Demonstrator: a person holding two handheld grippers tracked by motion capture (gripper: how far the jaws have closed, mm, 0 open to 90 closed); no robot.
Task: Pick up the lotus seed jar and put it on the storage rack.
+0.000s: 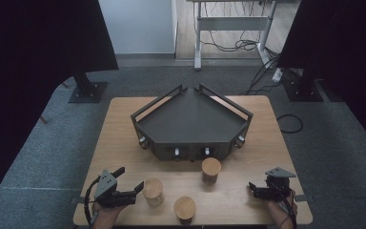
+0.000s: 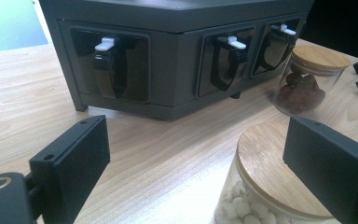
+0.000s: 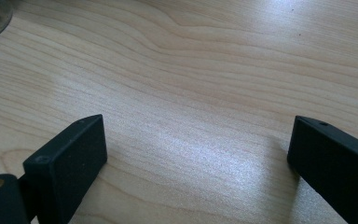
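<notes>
Work looks barely begun. Three bamboo-lidded glass jars stand untouched on the wooden table, near the dark angular metal rack. The left gripper, jaws wide and empty, sits beside the left jar. The right gripper rests open, holding nothing.

Glass jar with bamboo lid, upright on the table, holding small white pieces, just beside the left gripper's spread jaws.

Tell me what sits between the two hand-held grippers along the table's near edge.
In the high view, two wood-lidded jars stand between the left hand-held gripper and the right hand-held gripper.
</notes>
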